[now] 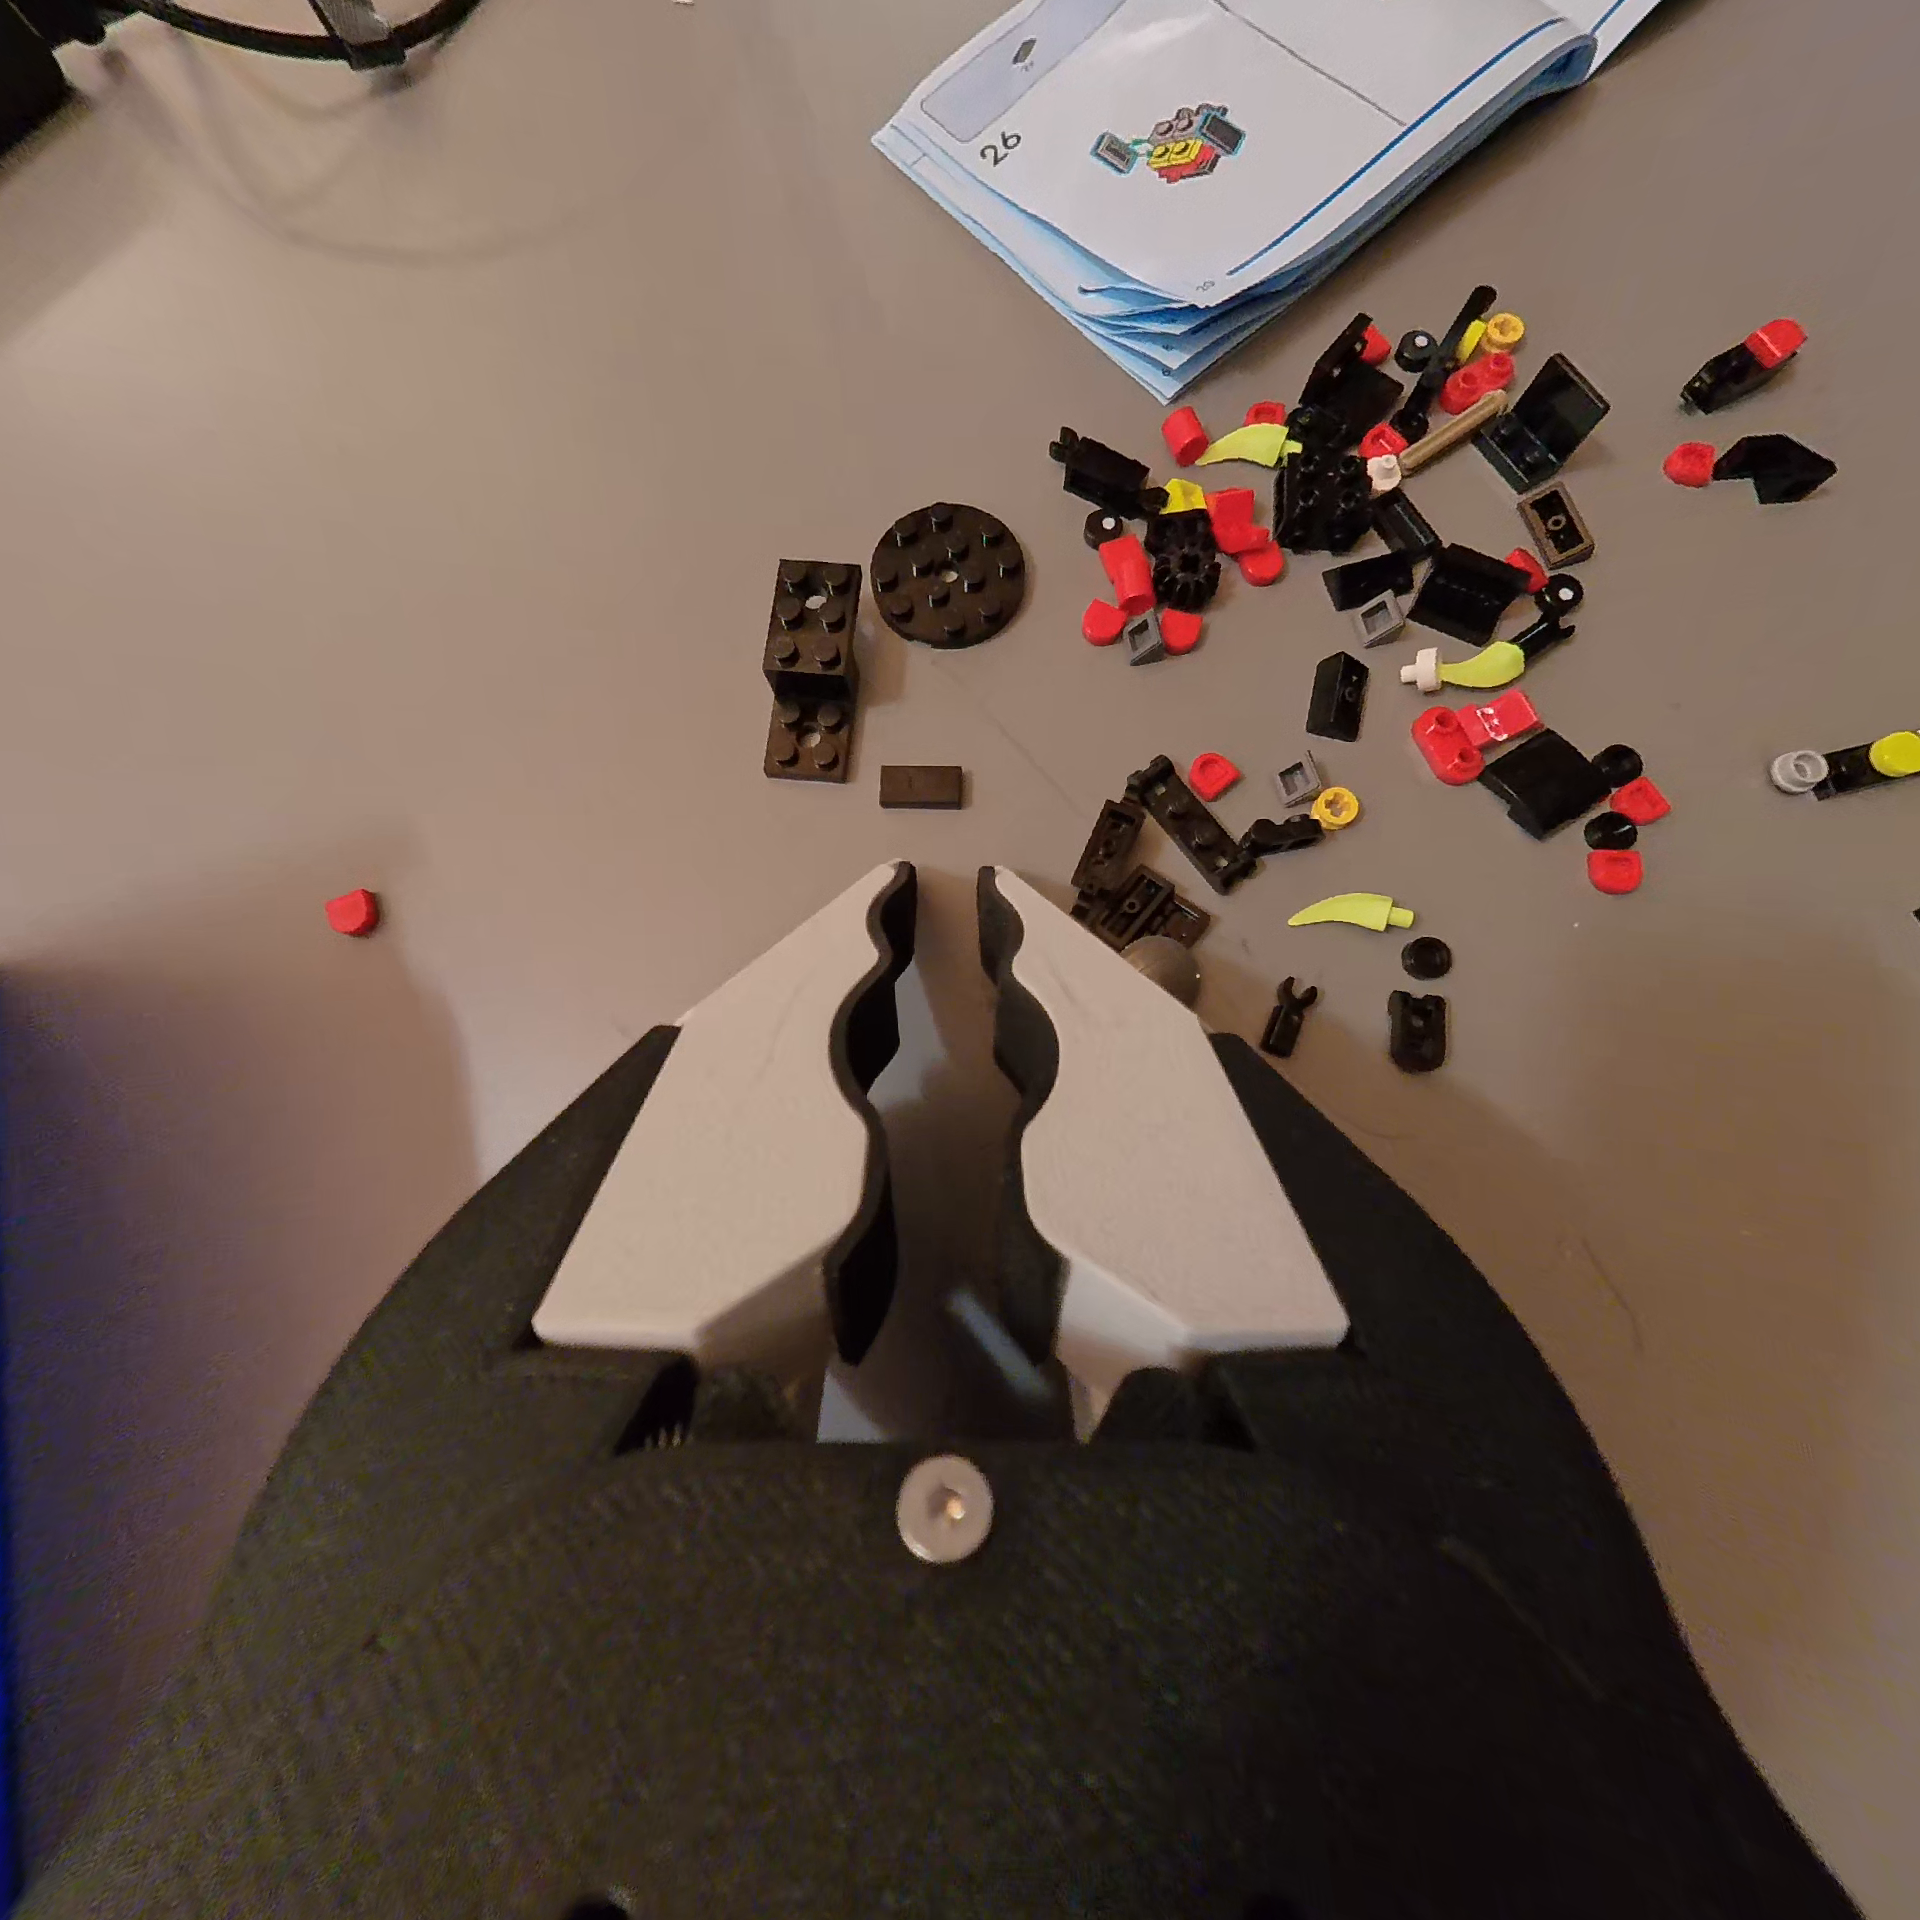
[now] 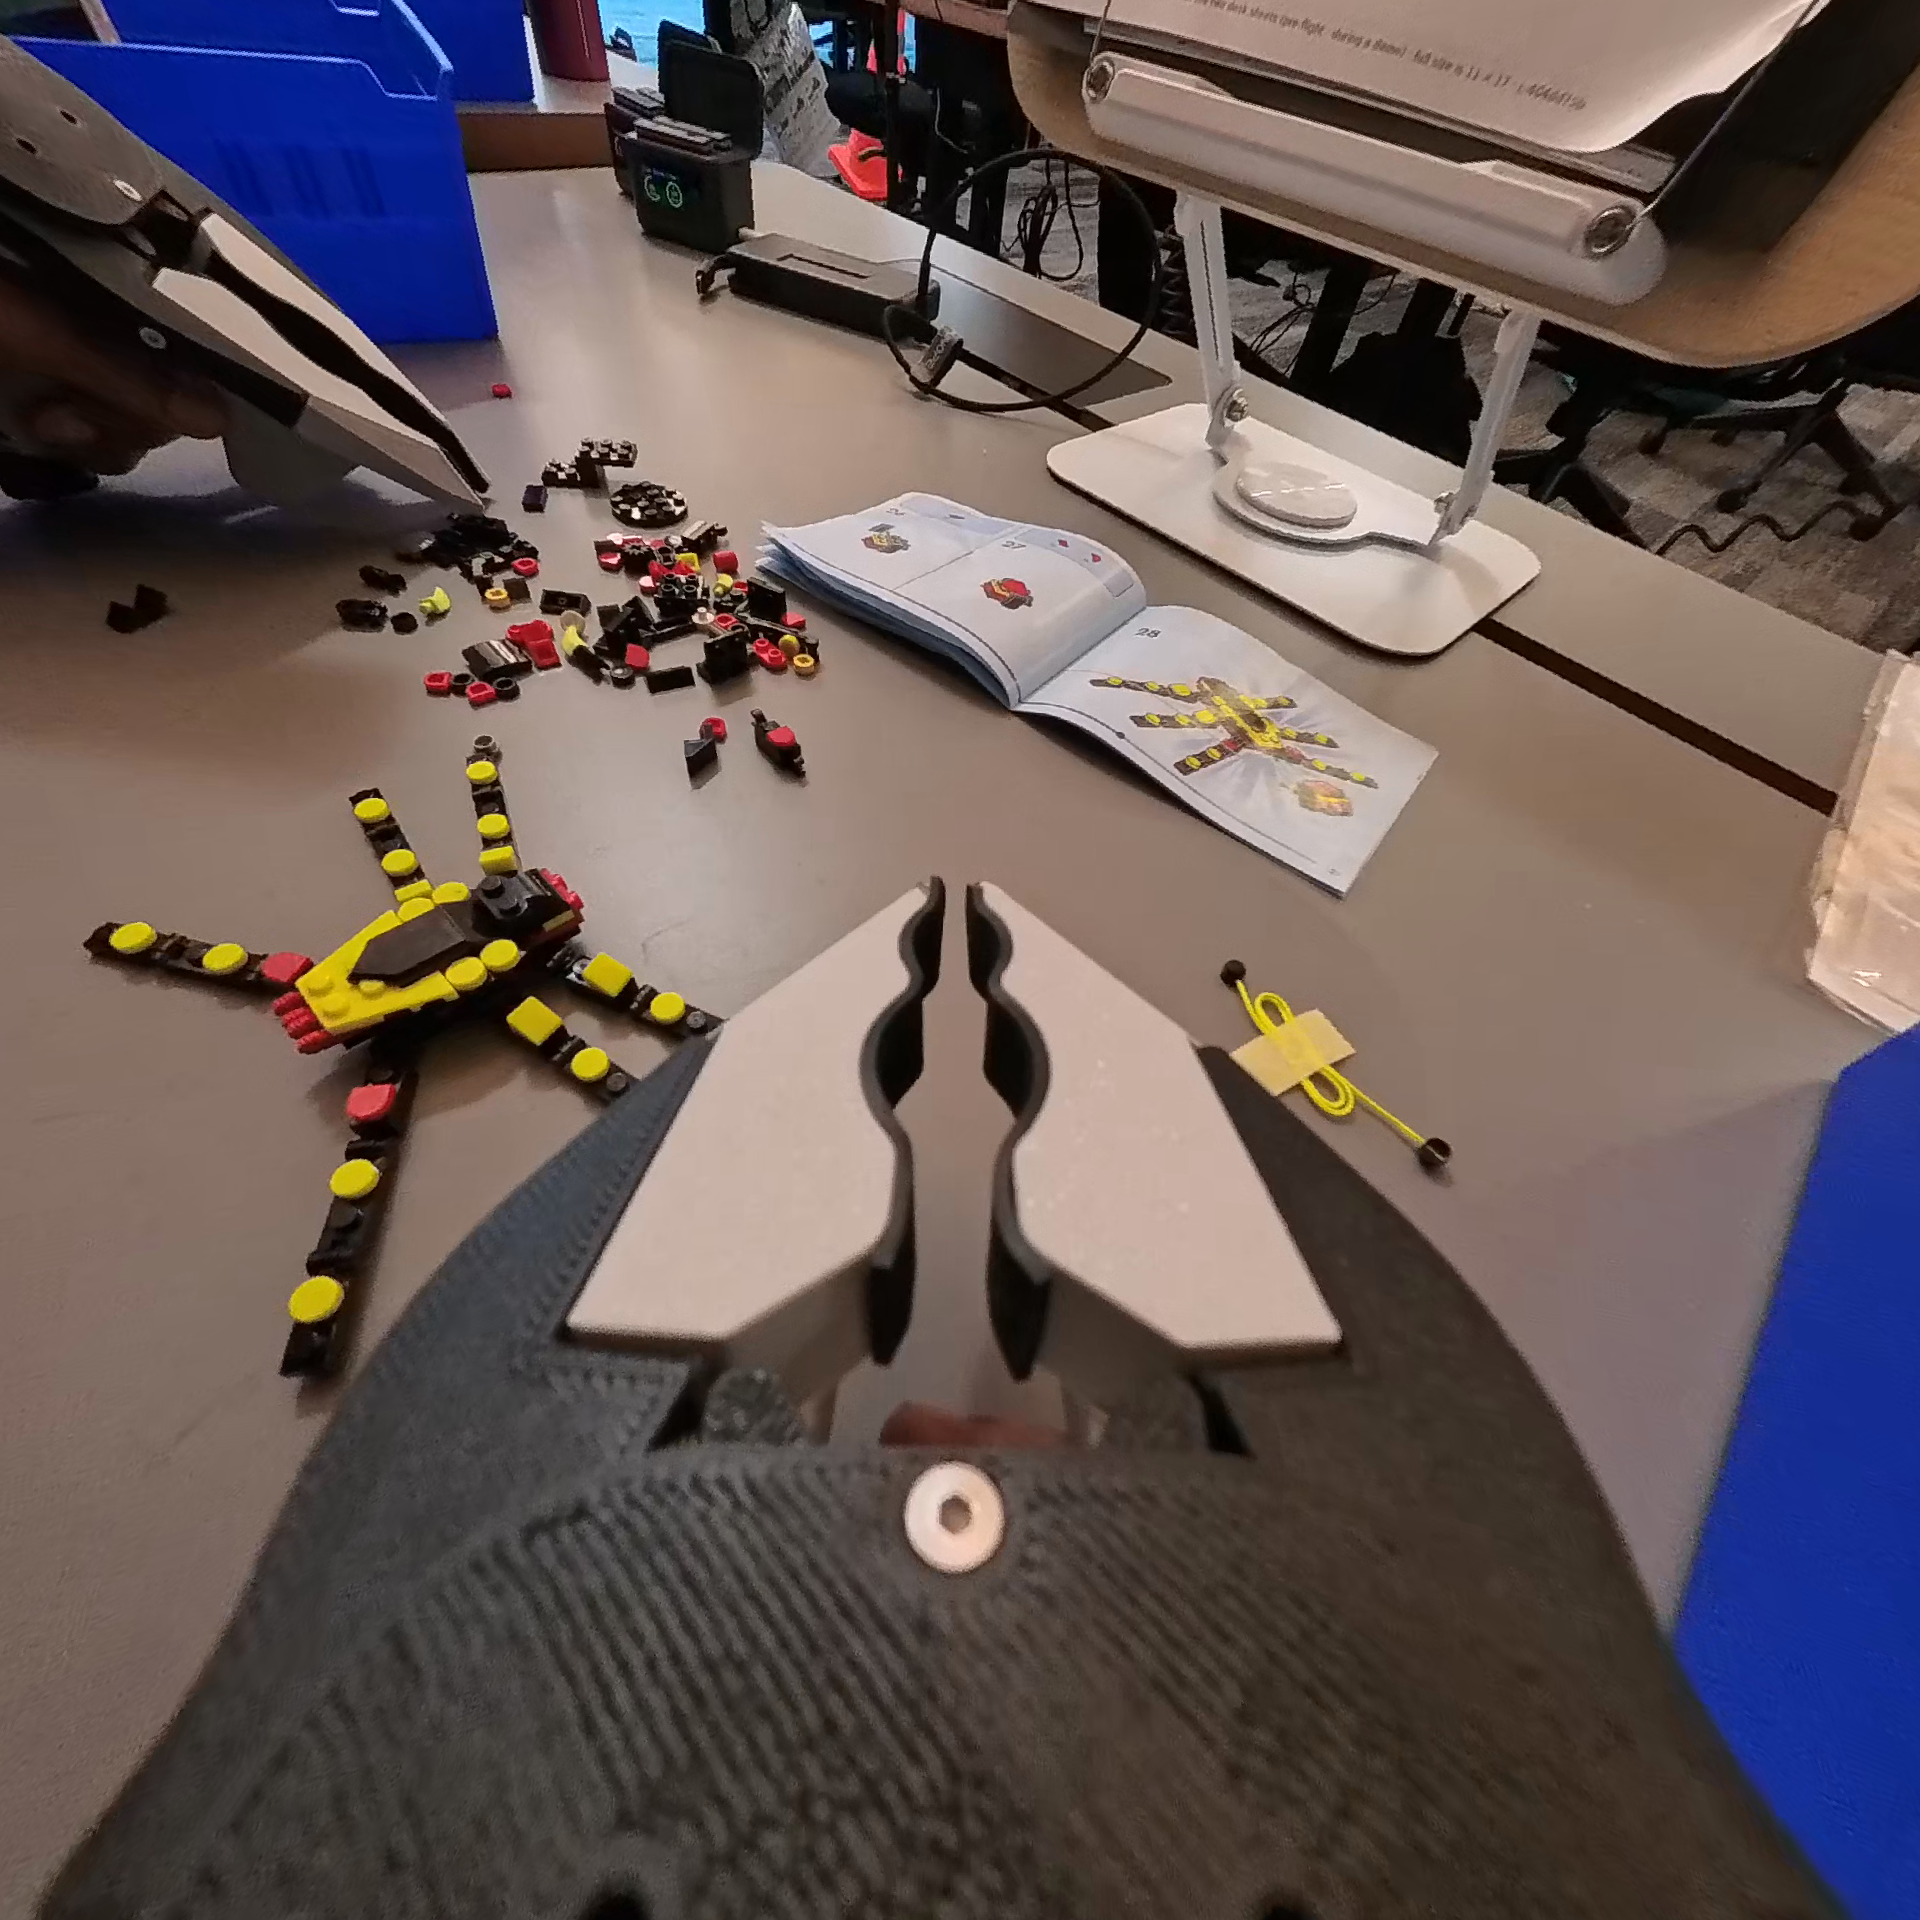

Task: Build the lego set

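Observation:
My left gripper point(image 1: 945, 883) hangs over the grey table with its jaws nearly together and nothing between them. Just ahead lie a small dark tile point(image 1: 920, 787), a black stacked-brick piece point(image 1: 814, 665) and a black round plate point(image 1: 947, 575). A pile of loose black, red and yellow pieces point(image 1: 1351, 540) spreads to its right. My right gripper point(image 2: 956, 899) is shut and empty, near the table's front. A built black-and-yellow spider model point(image 2: 416, 966) lies to its left. The left gripper also shows in the right wrist view point(image 2: 468, 488), at the near-left edge of the pile point(image 2: 623, 613).
The open instruction booklet point(image 2: 1091, 665) lies right of the pile and also shows in the left wrist view point(image 1: 1195, 156). A lone red piece point(image 1: 351, 912) sits far left. A taped yellow string point(image 2: 1309, 1060), a white stand base point(image 2: 1299, 520), blue bins point(image 2: 312, 187) and cables point(image 2: 935, 343) surround the work area. The black stacked-brick piece point(image 1: 814, 665) is closer to my left gripper, around 5 cm from its tips; the right tips are 35 cm off.

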Motion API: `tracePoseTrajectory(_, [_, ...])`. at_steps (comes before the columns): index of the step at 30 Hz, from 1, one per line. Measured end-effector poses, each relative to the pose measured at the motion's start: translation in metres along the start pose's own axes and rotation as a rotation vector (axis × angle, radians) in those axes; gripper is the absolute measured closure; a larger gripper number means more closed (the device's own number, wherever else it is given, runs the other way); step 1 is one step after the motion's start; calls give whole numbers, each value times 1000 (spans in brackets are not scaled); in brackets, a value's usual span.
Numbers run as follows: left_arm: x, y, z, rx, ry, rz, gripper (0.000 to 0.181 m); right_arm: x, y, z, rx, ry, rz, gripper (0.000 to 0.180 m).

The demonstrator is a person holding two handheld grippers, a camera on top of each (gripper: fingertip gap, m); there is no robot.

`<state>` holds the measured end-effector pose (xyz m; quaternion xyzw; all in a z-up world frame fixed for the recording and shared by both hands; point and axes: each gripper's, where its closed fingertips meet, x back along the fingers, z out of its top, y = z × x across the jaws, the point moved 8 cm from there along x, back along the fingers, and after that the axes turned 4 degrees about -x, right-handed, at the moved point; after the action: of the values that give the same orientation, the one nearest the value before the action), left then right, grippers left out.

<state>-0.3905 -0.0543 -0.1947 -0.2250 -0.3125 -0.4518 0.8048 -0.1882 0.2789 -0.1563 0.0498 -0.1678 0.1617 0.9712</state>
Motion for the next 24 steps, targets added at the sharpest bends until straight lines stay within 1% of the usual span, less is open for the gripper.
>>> tracePoseTrajectory(2, [0, -1, 0, 8, 5, 0, 169, 0, 0, 0, 0, -1, 1, 178])
tracePoseTrajectory(7, [-6, -2, 6, 50, 17, -24, 159, -1, -1, -1, 8, -5, 3, 178])
tracePoseTrajectory(11, [-11, -4, 11, 100, 24, -23, 156, -2, -3, -1, 9, -7, 12, 178])
tracePoseTrajectory(21, [-14, -7, 12, 114, 12, -18, 157, -2, -4, 0, 5, -3, 16, 178])
tracePoseTrajectory(23, [-14, -6, 12, 112, 13, -32, 160, -2, -4, 0, 5, -3, 18, 177])
tracePoseTrajectory(24, [-14, -5, 12, 108, 13, -38, 165, -2, -5, 0, 7, -2, 18, 178])
